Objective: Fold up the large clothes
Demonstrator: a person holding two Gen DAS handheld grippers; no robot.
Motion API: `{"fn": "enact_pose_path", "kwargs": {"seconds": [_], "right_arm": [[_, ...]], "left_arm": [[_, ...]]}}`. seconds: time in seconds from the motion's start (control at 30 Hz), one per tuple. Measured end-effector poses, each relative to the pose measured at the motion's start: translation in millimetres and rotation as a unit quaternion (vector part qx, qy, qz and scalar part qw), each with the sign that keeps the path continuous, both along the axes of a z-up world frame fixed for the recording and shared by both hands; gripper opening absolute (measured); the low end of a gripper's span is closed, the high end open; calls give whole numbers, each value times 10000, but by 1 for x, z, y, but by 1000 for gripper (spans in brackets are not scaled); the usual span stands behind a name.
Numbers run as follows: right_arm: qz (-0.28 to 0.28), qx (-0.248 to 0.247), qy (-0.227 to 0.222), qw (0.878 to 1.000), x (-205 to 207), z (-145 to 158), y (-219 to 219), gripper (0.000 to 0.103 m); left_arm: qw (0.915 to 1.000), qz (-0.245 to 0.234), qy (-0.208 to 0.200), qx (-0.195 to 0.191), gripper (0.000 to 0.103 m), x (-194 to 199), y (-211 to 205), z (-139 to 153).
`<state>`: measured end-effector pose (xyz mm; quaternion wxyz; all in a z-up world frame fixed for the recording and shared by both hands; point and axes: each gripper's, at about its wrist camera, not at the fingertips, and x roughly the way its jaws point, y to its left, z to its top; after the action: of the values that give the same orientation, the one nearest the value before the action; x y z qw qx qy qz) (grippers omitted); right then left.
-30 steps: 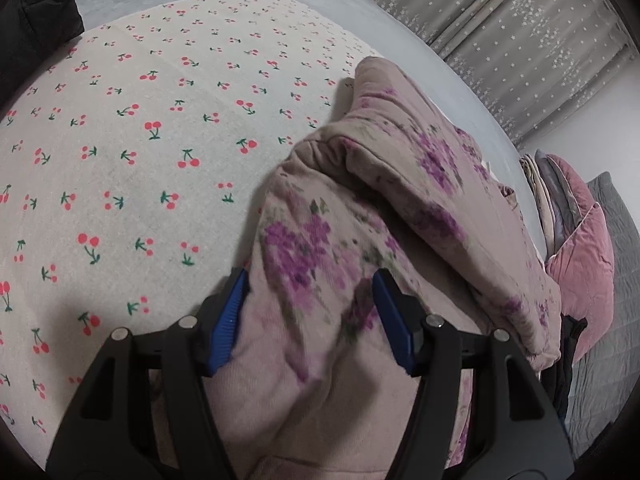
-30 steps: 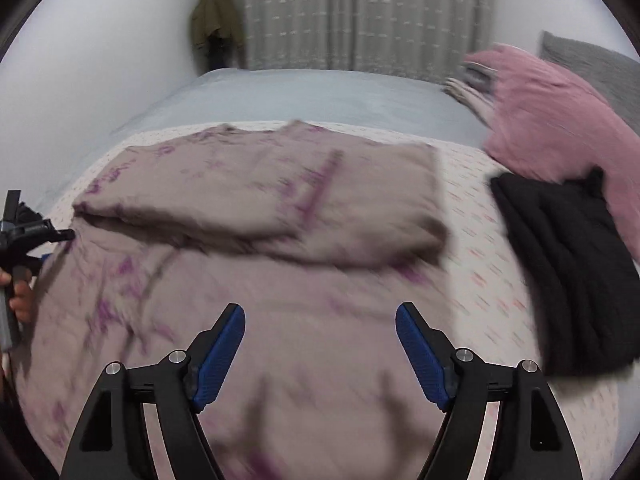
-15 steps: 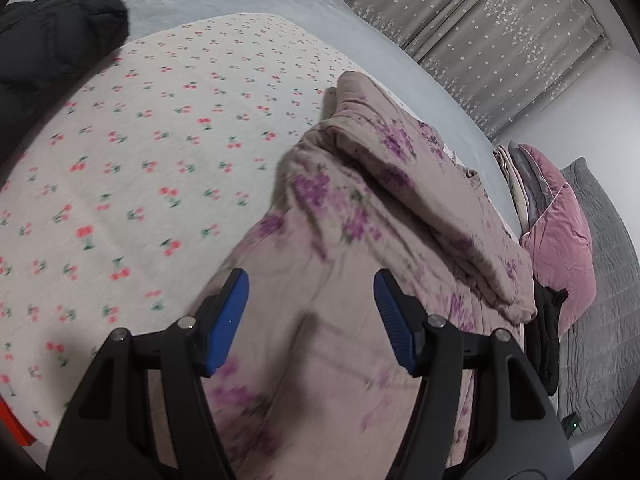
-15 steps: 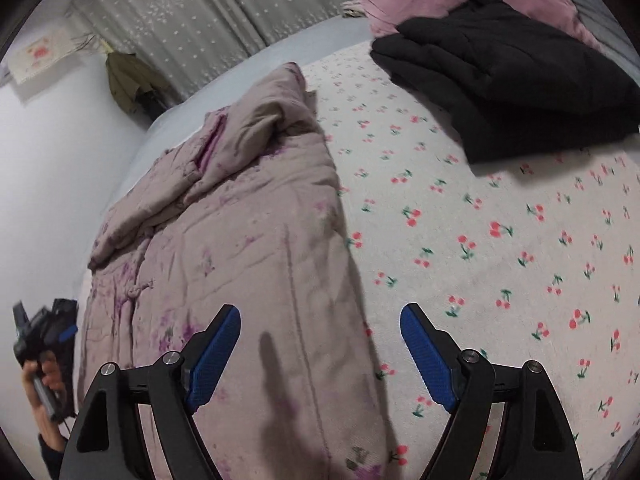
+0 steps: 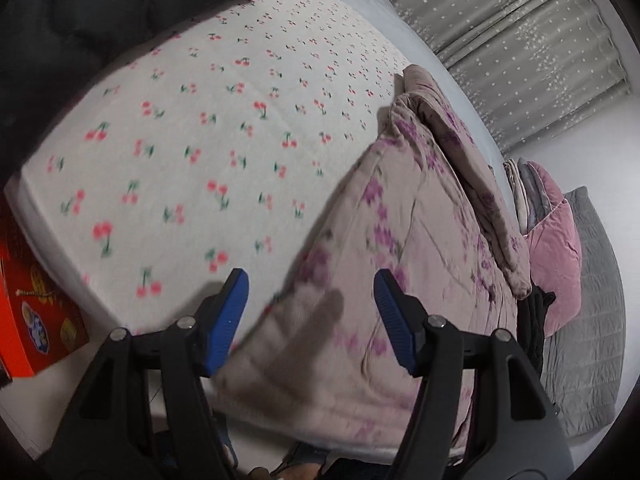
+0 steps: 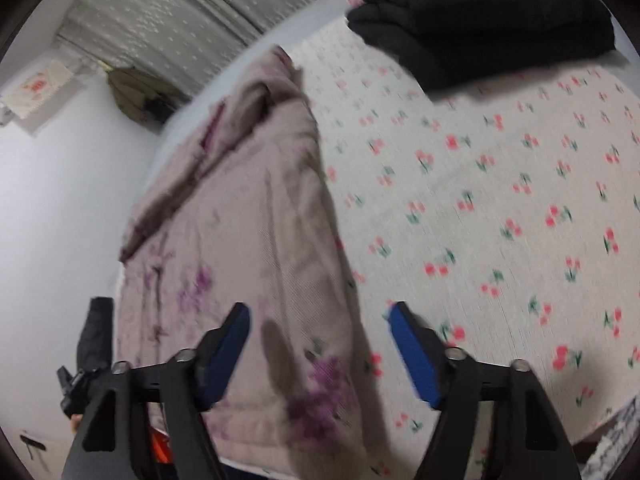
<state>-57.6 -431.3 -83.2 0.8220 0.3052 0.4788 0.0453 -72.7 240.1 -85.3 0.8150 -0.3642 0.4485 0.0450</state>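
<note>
On the cherry-print sheet (image 5: 208,128) a floral quilted coat (image 5: 420,248) lies half folded, its near hem at the bed's edge, where the left gripper (image 5: 310,322) hovers unclenched and the right gripper (image 6: 320,354) is closing around the corner, apparently to lift it.

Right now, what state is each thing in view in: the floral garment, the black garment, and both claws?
Floral garment: partly folded lengthwise, near hem hanging over the bed edge, held by neither claw.
Black garment: folded, lying on the cherry-print sheet at the far end.
Left claw: open, over the near hem.
Right claw: closing, pads not yet pressing the cloth.
</note>
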Motion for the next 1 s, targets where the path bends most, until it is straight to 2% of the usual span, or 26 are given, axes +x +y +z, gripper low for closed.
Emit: {"fn": "enact_pose_path", "kwargs": {"seconds": [0.1,0.23,0.37,0.47,0.6,0.67,0.77,0.87,1.0], "right_arm": [[133,92,246,9996,1,-10,0,52],[619,173,260,9976,-1,-15,6,51],[1015,227,272,9942,-5,-18,16,51],[1179,420,179,9920,-12,-16,21,52],[1131,984,-487,9875,-28,0,30,52],[980,1078,-620,9874,-33,1,33,52],[798,828,-399,9926,-31,-7,37,52],[710,591,-64,9957,-23,-18,37,52],[826,863,-227,9926,-25,-16,35,52]], "left_arm": [[9998,-154,11,83,66,-13,-12,-6],[9993,-220,210,238,66,-16,-17,-17],[9961,-336,281,769,69,-12,-33,-15],[9942,-322,306,975,70,-8,-41,-15],[9955,-82,170,925,66,-12,-38,-10],[9945,57,39,1047,58,-15,-38,-4],[9914,24,-55,1304,54,-16,-42,0],[9892,-115,73,1460,54,-9,-50,-6],[9860,-299,274,1614,59,3,-60,-16]]}}
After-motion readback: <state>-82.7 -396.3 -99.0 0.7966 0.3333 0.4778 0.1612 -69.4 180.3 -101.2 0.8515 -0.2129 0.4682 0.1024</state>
